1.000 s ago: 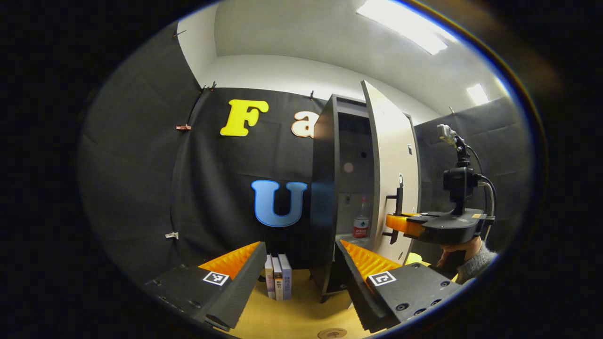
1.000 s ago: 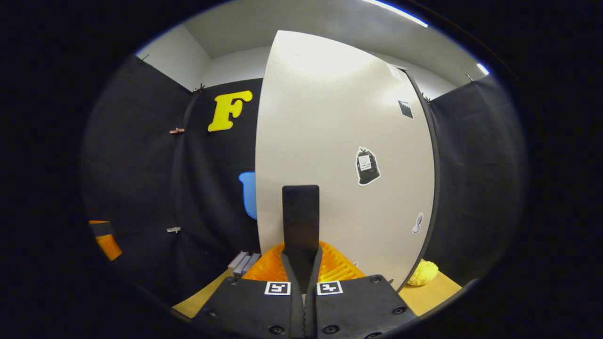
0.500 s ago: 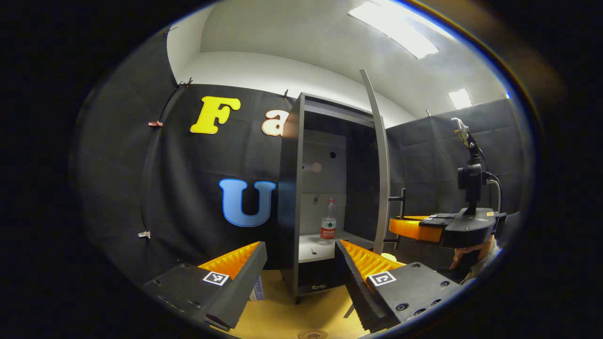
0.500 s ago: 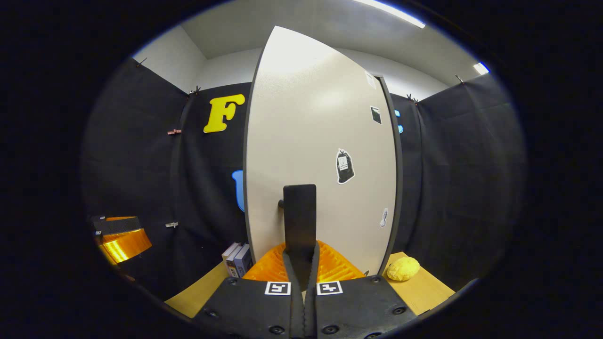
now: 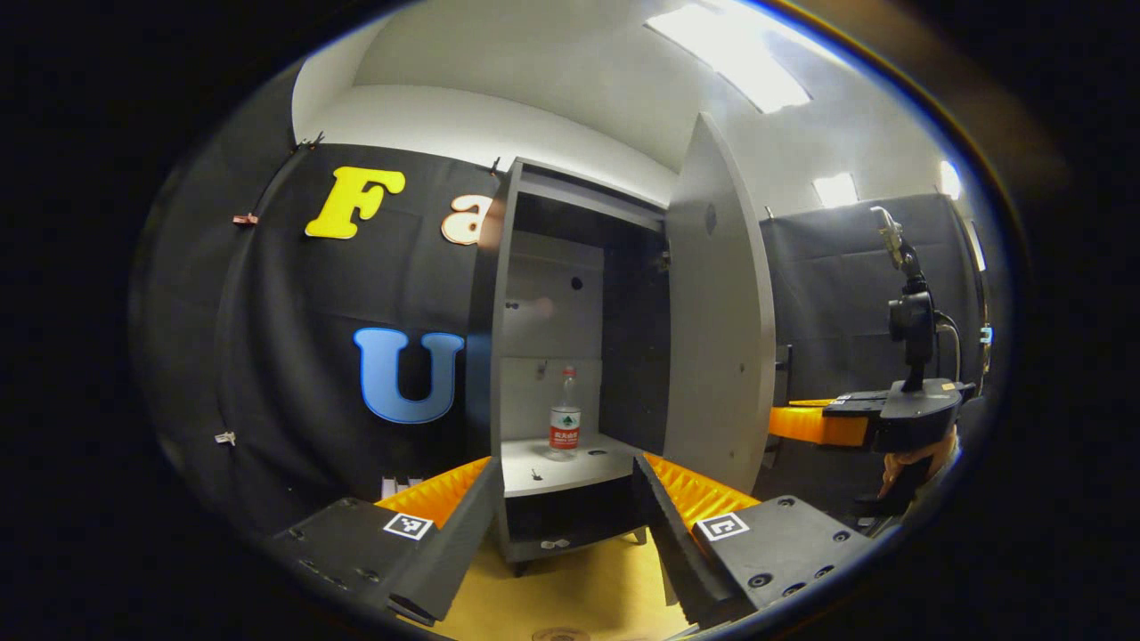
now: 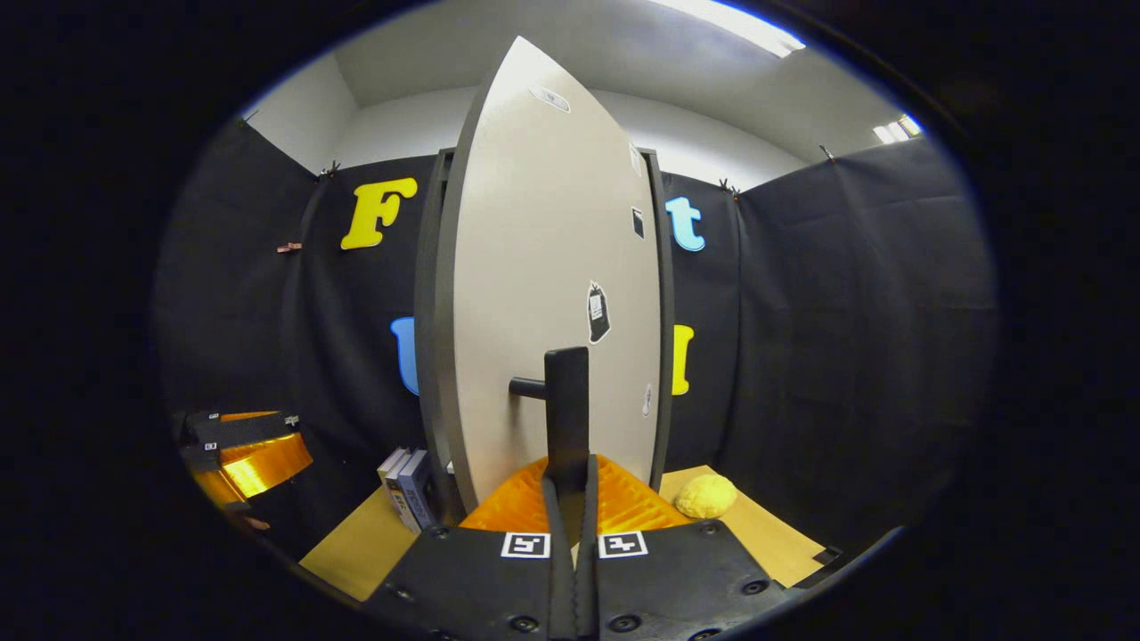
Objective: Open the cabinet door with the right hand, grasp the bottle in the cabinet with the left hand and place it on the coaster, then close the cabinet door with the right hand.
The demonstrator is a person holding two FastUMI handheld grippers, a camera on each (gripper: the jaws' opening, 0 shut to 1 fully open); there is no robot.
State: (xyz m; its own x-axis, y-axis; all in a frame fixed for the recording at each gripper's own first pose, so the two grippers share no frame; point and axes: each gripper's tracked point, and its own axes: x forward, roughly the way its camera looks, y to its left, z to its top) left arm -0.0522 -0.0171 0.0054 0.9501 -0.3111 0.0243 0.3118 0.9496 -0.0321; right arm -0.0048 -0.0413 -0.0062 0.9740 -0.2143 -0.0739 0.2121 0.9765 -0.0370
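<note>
Now the cabinet door (image 5: pixel 717 312) stands wide open. The right tongs (image 6: pixel 567 485) are pressed tight on the black door handle (image 6: pixel 566 401), with both fingers pinching it. The left tongs (image 5: pixel 561 494) are spread apart with nothing between them, pointing at the cabinet (image 5: pixel 570 356). The bottle (image 5: pixel 564 425) stands upright on the cabinet's pale shelf (image 5: pixel 557 465), at about twelve o'clock from the left tongs and well apart from them. A yellow sponge (image 6: pixel 705 496) lies on the worktop (image 6: pixel 757 534), at about two o'clock from the right tongs.

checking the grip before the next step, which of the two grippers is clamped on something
The right gripper: its fingers are closed on the cabinet door's handle. The left gripper is open, holding nothing.
</note>
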